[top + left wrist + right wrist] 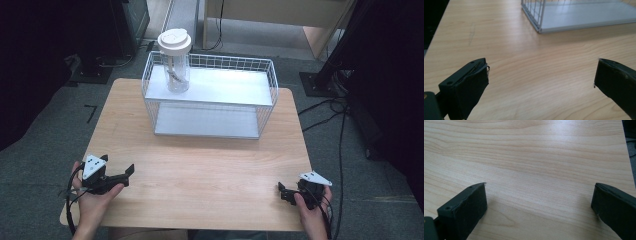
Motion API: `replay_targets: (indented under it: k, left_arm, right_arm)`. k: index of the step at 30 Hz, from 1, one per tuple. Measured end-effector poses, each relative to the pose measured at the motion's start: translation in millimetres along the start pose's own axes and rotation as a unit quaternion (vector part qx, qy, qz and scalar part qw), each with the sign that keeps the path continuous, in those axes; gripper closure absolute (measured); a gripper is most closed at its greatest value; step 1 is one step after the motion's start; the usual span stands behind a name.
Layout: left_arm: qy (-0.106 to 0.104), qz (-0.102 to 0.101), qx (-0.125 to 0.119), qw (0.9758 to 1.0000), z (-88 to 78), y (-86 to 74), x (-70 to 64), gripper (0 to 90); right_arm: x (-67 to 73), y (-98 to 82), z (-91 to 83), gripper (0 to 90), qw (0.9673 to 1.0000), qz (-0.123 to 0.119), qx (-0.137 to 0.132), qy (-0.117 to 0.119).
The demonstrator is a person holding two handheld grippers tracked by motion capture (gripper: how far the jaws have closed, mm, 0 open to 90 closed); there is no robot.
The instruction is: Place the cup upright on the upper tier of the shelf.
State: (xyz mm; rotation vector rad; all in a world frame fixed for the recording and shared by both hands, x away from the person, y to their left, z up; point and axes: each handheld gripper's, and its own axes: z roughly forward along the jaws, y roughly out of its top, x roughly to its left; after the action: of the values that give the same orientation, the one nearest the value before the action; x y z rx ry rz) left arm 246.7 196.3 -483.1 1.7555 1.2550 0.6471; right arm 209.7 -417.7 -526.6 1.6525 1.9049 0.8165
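On the pale wooden table [200, 170], both grippers rest near the front edge, left gripper [125, 176] and right gripper [284, 192] with jaws spread, empty. Nothing started: the clear lidded jar [176, 60] stands untouched on the white wire shelf [215, 85].

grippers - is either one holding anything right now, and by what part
Nothing is held. The left gripper and the right gripper both have open jaws over bare table.
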Motion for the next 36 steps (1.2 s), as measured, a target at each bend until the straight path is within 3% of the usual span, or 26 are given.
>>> replay_targets:
  k: [7, 10, 13, 18, 24, 26, 29, 36]
  left_arm:
    - [0.021, 0.005, 0.042, 0.9989, -8.4, -22.7, 12.9, 0.0]
    - [0.025, 0.02, 0.064, 0.9974, -11.7, -30.5, 16.6, 0.0]
    - [0.032, 0.035, 0.082, 0.9955, -9.1, -33.7, 18.3, 0.0]
    - [0.026, 0.032, 0.098, 0.9944, -4.2, -35.9, 20.4, 0.0]
    - [0.033, 0.04, 0.13, 0.9902, 1.7, -37.2, 19.8, 0.0]
    - [0.033, 0.028, 0.149, 0.9878, 5.4, -36.4, 21.4, 0.0]
    - [0.039, 0.022, 0.149, 0.9879, 6.2, -36.1, 22.0, 0.0]
    - [0.027, 0.031, 0.149, 0.9879, 8.9, -34.5, 20.4, 0.0]
  right_arm:
    - [0.0, 0.0, 0.0, 0.0, 1.0, 0.0, 0.0, 0.0]
    - [0.0, 0.0, 0.0, 0.0, 1.0, 0.0, 0.0, 0.0]
    - [0.0, 0.0, 0.0, 0.0, 1.0, 0.0, 0.0, 0.0]
    - [0.0, 0.0, 0.0, 0.0, 1.0, 0.0, 0.0, 0.0]
    - [0.1, -0.1, 0.0, 0.0, 1.0, 0.0, 0.0, 0.0]
    - [0.0, -0.1, 0.0, 0.0, 1.0, 0.0, 0.0, 0.0]
    - [0.0, -0.1, 0.0, 0.0, 1.0, 0.0, 0.0, 0.0]
    - [0.1, -0.1, 0.0, 0.0, 1.0, 0.0, 0.0, 0.0]
